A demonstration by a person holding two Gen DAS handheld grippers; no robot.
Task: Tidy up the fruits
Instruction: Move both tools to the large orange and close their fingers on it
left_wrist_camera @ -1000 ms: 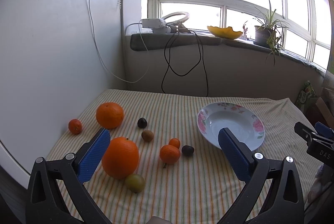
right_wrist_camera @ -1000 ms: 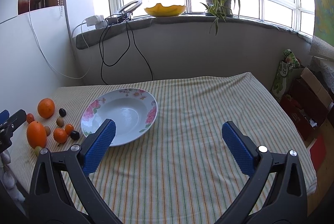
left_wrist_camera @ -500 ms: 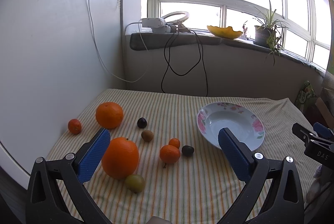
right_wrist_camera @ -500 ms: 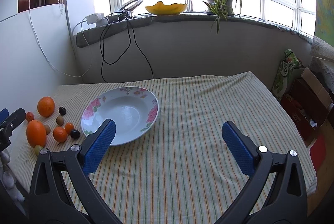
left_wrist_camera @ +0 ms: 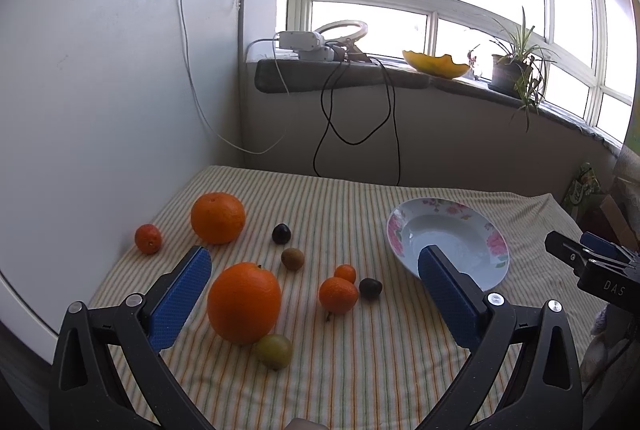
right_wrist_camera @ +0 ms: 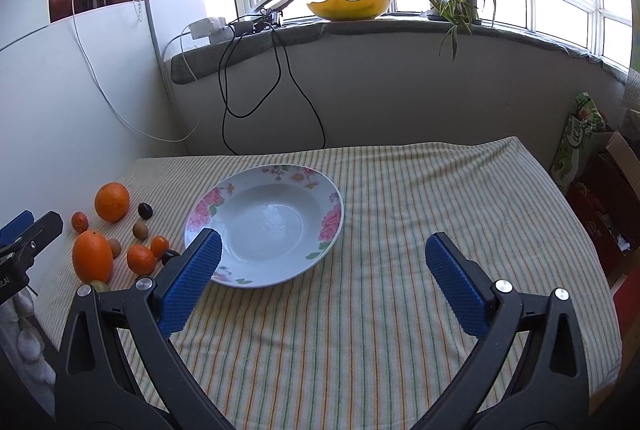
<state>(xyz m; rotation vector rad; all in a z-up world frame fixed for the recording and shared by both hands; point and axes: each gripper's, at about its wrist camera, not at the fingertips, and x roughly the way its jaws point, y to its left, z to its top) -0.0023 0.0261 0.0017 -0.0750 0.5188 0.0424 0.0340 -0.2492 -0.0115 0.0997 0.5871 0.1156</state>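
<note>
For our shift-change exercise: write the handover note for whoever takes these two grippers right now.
Left gripper: open, empty, above the fruit cluster.
Right gripper: open, empty, near the floral plate.
Fruits all on the striped cloth, left of the plate: two oranges, three tangerines, two dark plums, a kiwi, a green fruit.
Done: nothing; the plate holds no fruit.
Left: every fruit, presumably onto the plate.
</note>
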